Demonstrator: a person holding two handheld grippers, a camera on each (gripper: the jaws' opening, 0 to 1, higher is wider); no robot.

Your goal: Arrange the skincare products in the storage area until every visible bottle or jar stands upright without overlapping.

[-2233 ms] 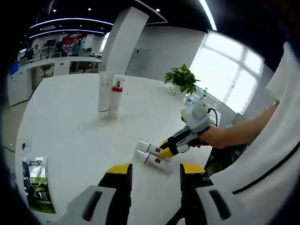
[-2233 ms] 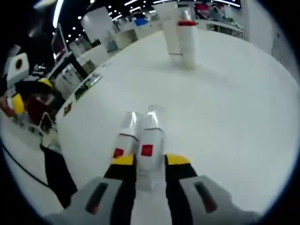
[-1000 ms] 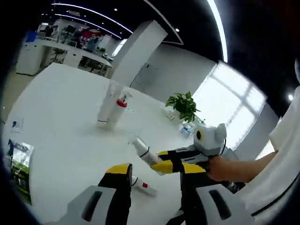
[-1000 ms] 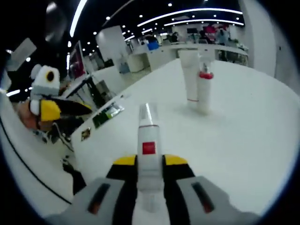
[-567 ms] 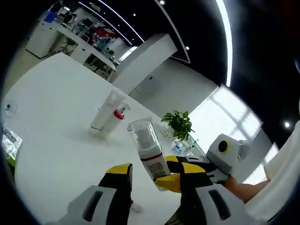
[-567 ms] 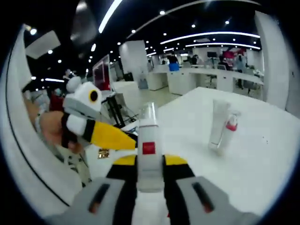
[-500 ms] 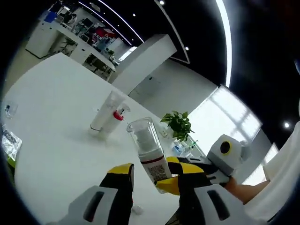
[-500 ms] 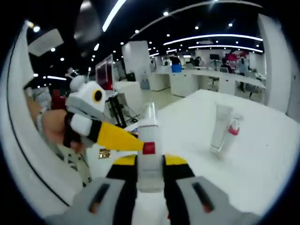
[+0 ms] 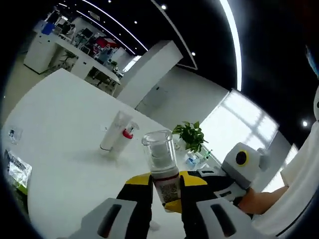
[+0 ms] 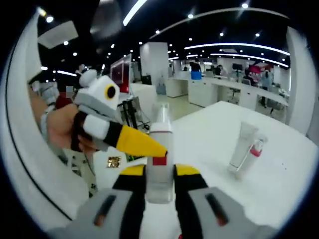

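In the left gripper view, the lower body of the clear-capped pump bottle [image 9: 162, 169] is hidden between the left gripper's [image 9: 166, 191] yellow-tipped jaws, and its label print is too small to read. In the right gripper view, the same bottle's base is hidden between the right gripper's [image 10: 159, 180] jaws, and the contact of the other gripper's yellow jaw tip with the bottle is too tight to tell. The standing tube [image 9: 112, 131] and red-capped bottle [image 9: 126, 137] overlap, so whether they touch is unclear; a packet [image 9: 15, 169] is cut off at the view's edge.
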